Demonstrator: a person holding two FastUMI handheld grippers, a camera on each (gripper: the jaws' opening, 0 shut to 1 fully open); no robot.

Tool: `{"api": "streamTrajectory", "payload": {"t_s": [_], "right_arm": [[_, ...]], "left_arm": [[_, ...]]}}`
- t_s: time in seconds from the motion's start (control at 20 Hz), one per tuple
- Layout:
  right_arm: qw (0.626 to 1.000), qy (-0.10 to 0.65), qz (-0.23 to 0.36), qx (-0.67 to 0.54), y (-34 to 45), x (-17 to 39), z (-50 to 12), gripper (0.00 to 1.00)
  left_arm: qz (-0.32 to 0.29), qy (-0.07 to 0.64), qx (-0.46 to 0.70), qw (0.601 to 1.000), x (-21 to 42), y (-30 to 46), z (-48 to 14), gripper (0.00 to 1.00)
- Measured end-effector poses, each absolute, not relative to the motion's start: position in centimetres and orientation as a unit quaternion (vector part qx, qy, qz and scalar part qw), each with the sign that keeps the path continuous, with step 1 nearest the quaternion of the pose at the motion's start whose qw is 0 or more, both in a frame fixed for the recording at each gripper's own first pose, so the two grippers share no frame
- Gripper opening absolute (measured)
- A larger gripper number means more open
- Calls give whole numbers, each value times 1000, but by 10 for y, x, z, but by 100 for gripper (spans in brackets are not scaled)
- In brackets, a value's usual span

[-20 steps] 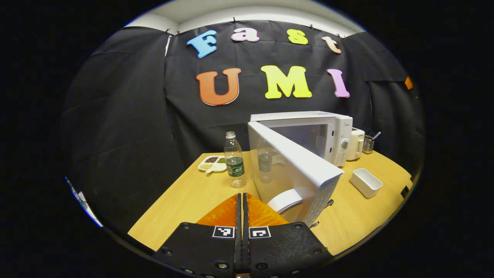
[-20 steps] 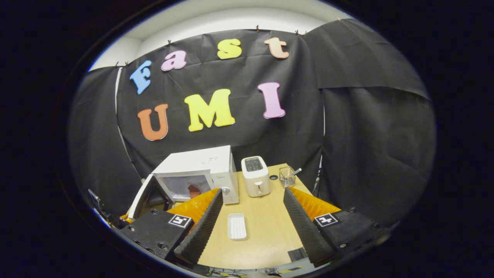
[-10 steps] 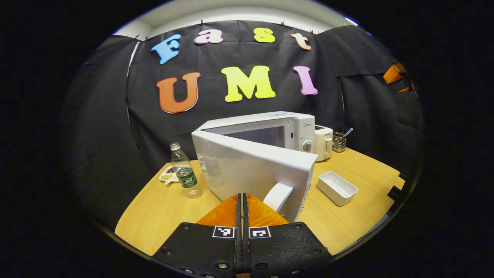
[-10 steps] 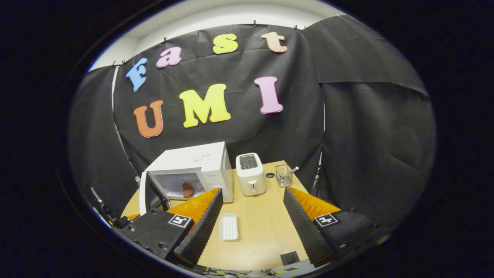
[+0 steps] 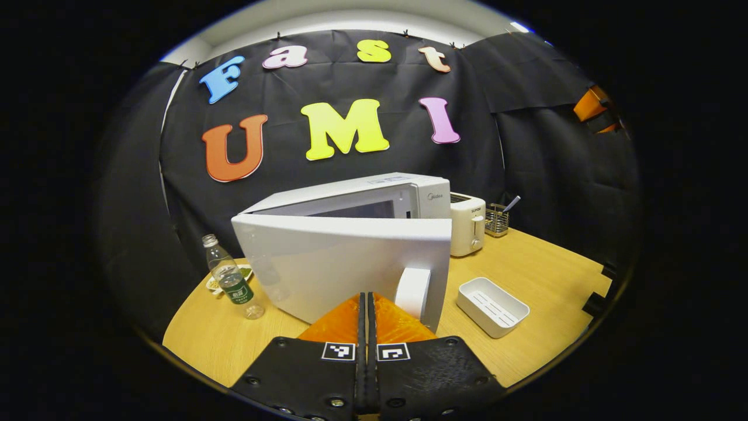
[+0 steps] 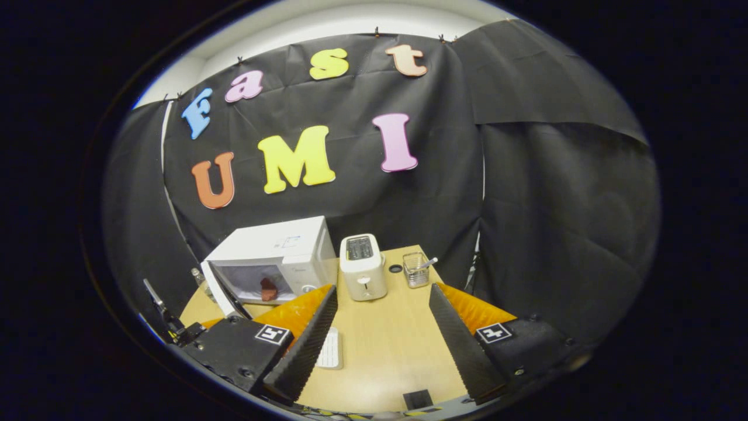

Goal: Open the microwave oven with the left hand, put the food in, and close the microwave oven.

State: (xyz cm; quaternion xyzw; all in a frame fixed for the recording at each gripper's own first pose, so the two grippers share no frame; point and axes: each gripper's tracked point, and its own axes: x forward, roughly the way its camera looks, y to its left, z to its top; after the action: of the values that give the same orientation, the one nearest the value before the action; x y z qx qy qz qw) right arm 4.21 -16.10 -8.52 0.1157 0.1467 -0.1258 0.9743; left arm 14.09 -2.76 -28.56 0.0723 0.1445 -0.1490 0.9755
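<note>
The closing step is in hand, to judge by how things are lying: the food (image 6: 268,289), a reddish-brown piece, is sitting inside the cavity of the white microwave oven (image 6: 274,257), and the microwave door (image 5: 345,266) is standing partly open, hinged on its left and angled across the front of the oven. In the left gripper view the left gripper (image 5: 367,304) is pointing at the door's outer face just beside the white door handle (image 5: 412,290), with its two fingers pressed together and nothing between them; whether the tips are touching the door cannot be told. In the right gripper view the right gripper (image 6: 383,307) is hovering over the wooden table (image 6: 385,351) with its fingers spread wide and carrying nothing, well apart from the oven, with a white toaster (image 6: 363,275) ahead of it. The next move is probably calling for a steady push on the handle side until the door is sitting flush and latched.
</note>
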Motion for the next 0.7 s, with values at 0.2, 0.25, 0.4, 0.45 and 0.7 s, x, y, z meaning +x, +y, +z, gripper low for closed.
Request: {"api": "streamTrajectory", "payload": {"t_s": [0.2, 0.25, 0.4, 0.45, 0.7], "right_arm": [[972, 155, -128, 118, -181, 52, -92, 100], [972, 159, -129, 118, -185, 55, -94, 100], [970, 166, -129, 119, -195, 66, -100, 100], [970, 168, -128, 118, -198, 70, -102, 100], [970, 174, -113, 126, -205, 99, -101, 100]], "left_arm": [[-160, 150, 65, 974, 165, -51, -292, 0], [-161, 153, 59, 973, 171, -55, -295, 0], [-156, 157, 54, 974, 192, -66, -299, 0], [-154, 156, 54, 974, 199, -70, -300, 0], [-153, 156, 48, 975, 235, -89, -303, 0]]}}
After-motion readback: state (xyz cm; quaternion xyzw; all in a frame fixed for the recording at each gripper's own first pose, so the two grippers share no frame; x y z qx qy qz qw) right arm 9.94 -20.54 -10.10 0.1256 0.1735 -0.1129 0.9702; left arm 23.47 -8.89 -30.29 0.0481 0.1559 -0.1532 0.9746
